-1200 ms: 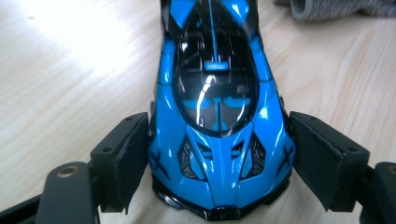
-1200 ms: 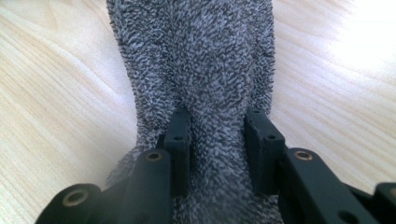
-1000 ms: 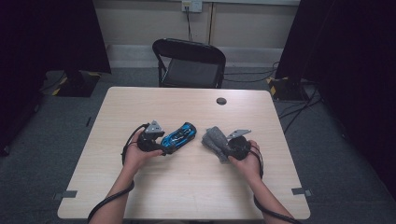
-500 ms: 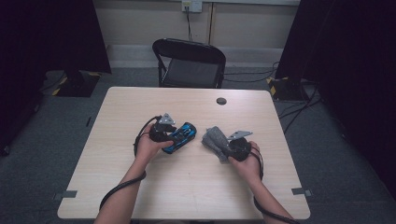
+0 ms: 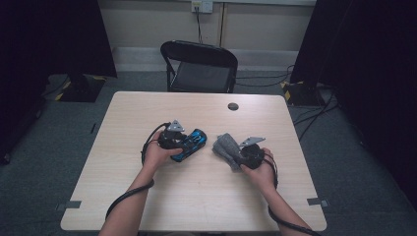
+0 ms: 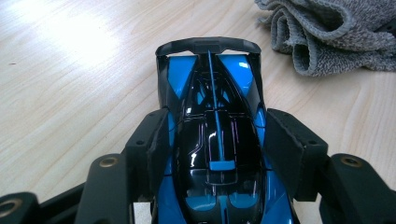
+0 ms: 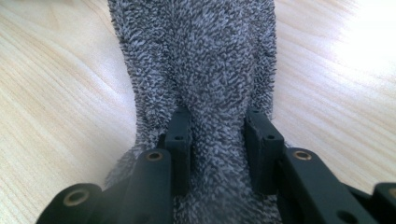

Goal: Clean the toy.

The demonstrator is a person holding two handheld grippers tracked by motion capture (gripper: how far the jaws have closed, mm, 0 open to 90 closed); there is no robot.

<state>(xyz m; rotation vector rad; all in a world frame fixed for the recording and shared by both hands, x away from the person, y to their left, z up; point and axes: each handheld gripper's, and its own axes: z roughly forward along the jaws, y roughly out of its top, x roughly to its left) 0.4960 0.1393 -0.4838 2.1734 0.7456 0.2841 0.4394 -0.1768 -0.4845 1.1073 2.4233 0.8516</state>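
My left gripper (image 5: 183, 141) has slid in from the left since a second ago, its jaws just closing onto the flanks of the glossy blue-and-black toy race car (image 6: 212, 140) at mid-table. My right gripper (image 7: 217, 135) hasn't budged, still pinching the folded grey terry cloth (image 7: 205, 70) just beside the car on the pale wooden table (image 5: 206, 196).

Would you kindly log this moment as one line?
left gripper: just closed on car | right gripper: shut on cloth | both on table
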